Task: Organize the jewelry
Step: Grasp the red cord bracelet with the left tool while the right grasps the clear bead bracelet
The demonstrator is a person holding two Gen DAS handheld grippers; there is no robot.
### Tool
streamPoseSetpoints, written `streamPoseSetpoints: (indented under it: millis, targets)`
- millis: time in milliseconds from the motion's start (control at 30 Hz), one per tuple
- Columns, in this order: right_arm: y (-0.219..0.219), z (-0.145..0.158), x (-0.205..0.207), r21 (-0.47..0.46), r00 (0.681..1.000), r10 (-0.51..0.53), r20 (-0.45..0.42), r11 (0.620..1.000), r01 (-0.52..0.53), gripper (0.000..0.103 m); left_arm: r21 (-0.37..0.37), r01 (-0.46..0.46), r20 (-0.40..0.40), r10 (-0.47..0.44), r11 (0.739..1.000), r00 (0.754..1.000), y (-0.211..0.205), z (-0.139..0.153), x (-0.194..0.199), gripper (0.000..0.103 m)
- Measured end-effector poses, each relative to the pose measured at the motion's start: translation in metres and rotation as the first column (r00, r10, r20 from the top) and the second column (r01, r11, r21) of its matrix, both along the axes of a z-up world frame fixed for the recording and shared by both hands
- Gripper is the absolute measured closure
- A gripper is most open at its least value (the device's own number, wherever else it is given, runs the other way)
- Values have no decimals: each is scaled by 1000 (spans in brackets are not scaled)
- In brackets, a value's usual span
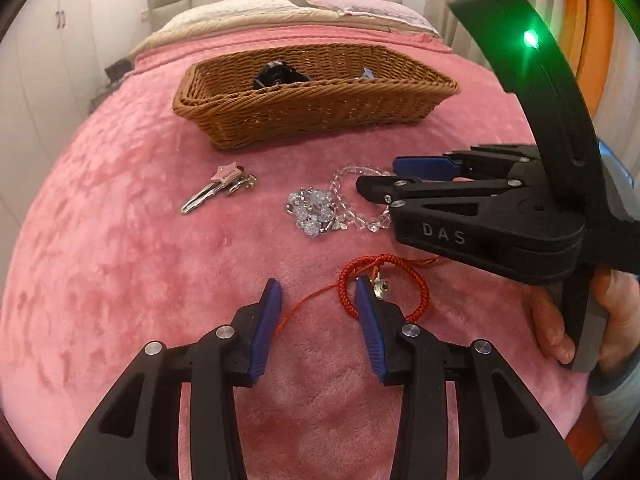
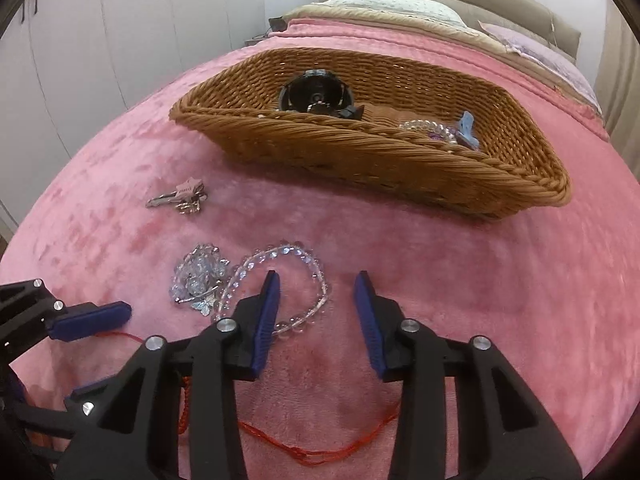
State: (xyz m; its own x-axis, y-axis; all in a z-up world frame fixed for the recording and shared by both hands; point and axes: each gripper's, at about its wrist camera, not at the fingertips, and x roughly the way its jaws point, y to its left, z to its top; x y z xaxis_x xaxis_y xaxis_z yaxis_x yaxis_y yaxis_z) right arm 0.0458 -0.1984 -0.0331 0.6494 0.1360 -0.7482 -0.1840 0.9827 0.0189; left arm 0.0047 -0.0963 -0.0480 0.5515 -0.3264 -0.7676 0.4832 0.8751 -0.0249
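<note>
Partway through, I'd say. The wicker basket (image 2: 400, 160) in the upper middle of the right wrist view already holds a black round piece (image 2: 316, 94), a clear bead bracelet (image 2: 420, 125) and a light blue clip (image 2: 468, 128) at its right end. Still out on the pink blanket (image 1: 120, 280) of the bed: a hair clip with a pink star (image 1: 218, 190) left of centre, a cluster of clear crystal pieces (image 1: 314, 212) at centre, a clear bead strand (image 2: 280, 280) looped beside it, and a red cord bracelet (image 1: 384, 284) lower down with a small metal charm inside its loop. So four or so items left, as far as I can see. Left hand-held gripper (image 1: 318, 300): jaws apart, nothing between the pads; in its own view the red cord bracelet sits at the tip of the right-hand finger, which overlaps the loop's left edge, while the loose red tail runs across the gap between the fingers. Can't tell whether the tip actually touches the cord. Right hand-held gripper (image 2: 318, 292): jaws also apart, not clamped on anything; the bead strand lies right at the left-hand fingertip, its lower bend passing behind that finger and just into the gap, the crystal cluster just to the left of it. In the left wrist view that gripper comes in from the right, over the bead strand, a hand (image 1: 560, 320) on its grip at lower right. My read: each one is lined up for its own pickup, red cord left, beads right.
</note>
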Motion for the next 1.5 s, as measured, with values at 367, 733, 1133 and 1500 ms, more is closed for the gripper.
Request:
streamPoseSetpoints:
  millis: [367,733,1133,1500]
  targets:
    - [-7,5,-7,44,1000,-4,23,999,3,97,4,28,37,-29,1000,999,-4,5,-14,100]
    - [-23,15,-14,117,998,-25,56,993,18,97,-164,-26,78,39,986,996,27,26,-11,100]
    - [-71,16,-15,88,989,-145,4,986,144,97,-247,-29,109,57,968,992,45,40,-11,100]
    - [-68,16,-18,105,992,-122,16,987,120,42,-255,-11,118,43,967,992,45,41,-15,100]
